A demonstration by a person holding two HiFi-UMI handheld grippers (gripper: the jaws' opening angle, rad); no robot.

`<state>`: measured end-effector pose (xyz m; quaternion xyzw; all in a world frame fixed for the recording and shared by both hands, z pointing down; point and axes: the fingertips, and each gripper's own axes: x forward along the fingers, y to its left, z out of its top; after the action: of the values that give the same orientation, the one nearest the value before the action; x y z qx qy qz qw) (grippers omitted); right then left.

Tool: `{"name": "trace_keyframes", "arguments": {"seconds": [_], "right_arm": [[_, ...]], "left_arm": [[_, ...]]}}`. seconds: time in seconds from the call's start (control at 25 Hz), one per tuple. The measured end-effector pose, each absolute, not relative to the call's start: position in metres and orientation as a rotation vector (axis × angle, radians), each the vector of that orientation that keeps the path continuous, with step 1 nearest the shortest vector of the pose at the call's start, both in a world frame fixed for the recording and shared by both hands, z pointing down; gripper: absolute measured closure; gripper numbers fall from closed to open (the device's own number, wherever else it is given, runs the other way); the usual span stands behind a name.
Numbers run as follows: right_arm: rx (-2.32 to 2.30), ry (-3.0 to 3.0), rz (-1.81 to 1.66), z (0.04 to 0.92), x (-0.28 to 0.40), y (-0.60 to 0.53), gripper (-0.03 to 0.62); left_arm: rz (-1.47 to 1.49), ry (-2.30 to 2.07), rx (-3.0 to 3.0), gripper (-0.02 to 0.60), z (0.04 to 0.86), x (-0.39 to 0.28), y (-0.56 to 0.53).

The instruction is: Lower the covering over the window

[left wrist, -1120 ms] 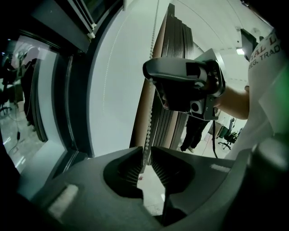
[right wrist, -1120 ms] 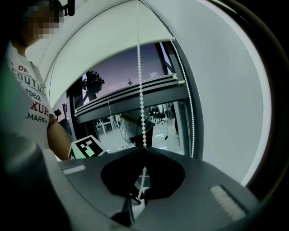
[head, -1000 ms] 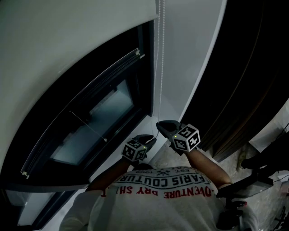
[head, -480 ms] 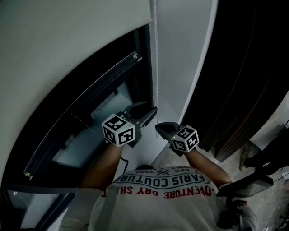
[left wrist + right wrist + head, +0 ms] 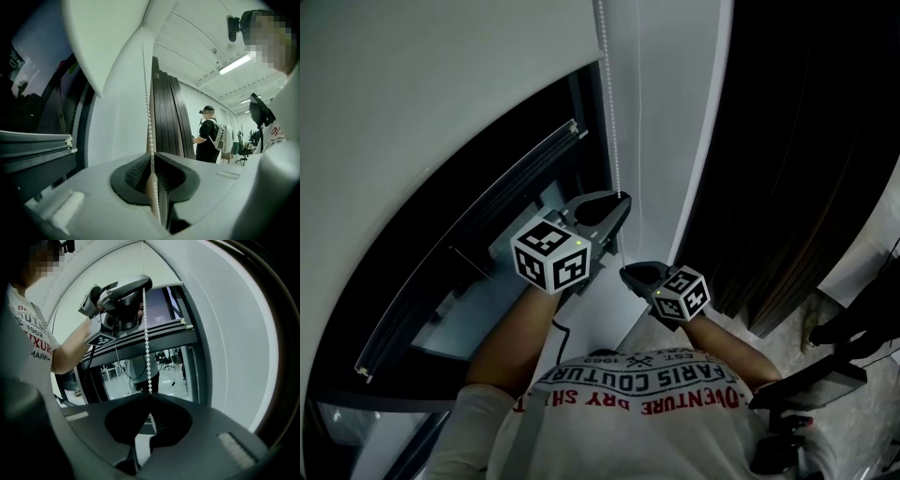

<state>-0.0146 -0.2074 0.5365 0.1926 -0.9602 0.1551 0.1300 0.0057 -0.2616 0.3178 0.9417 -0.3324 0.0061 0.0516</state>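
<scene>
Head view: blind (image 5: 441, 75) part-way down, white cloth ending in a dark bottom rail (image 5: 469, 234); bare window glass (image 5: 473, 319) below the rail; dark curtain (image 5: 806, 141) off to the right. Bead chain (image 5: 612, 112) hangs straight down the right side of the window frame. Left gripper (image 5: 617, 208) sits higher on the chain, right gripper (image 5: 628, 272) just beneath it, the two close but apart.

Left gripper view: jaws closing, the chain (image 5: 148, 108) running down between the ribbed pads (image 5: 136, 173), which look to press on it at the tips. End of the rail (image 5: 35, 145) at left; a person (image 5: 208, 136) stands well back in the room.

Right gripper view: right gripper (image 5: 150, 397) has its jaws drawn fully together with the chain (image 5: 146, 333) pinched at the tips; a short run of beads shows below, in the hollow behind them. The left gripper (image 5: 140, 287) is seen above on the same strand; rail (image 5: 154, 336) and glass behind.

Handling, as judgement: chain is light, limp and smooth; small beads likely to slip through a loose pinch, so take it square between the pads. The blind itself probably rolls with little effort; a steady hand-over-hand pull on the right strand should suit. Jerking could jam or snap the chain.

No container shows in any view.
</scene>
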Motion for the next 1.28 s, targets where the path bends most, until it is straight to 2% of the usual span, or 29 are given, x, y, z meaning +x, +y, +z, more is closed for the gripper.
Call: {"name": "trace_keyframes", "arguments": {"seconds": [0.52, 1.28], "right_arm": [[0.591, -2.794, 0.47, 0.531, -0.014, -0.191, 0.588], [0.471, -2.497, 0.72, 0.641, 0.002, -0.144, 0.585]], "left_arm": [[-0.032, -1.007, 2.887, 0.563, 0.313, -0.001, -0.243], [0.228, -1.057, 2.701, 0.561, 0.455, -0.008, -0.247]]}}
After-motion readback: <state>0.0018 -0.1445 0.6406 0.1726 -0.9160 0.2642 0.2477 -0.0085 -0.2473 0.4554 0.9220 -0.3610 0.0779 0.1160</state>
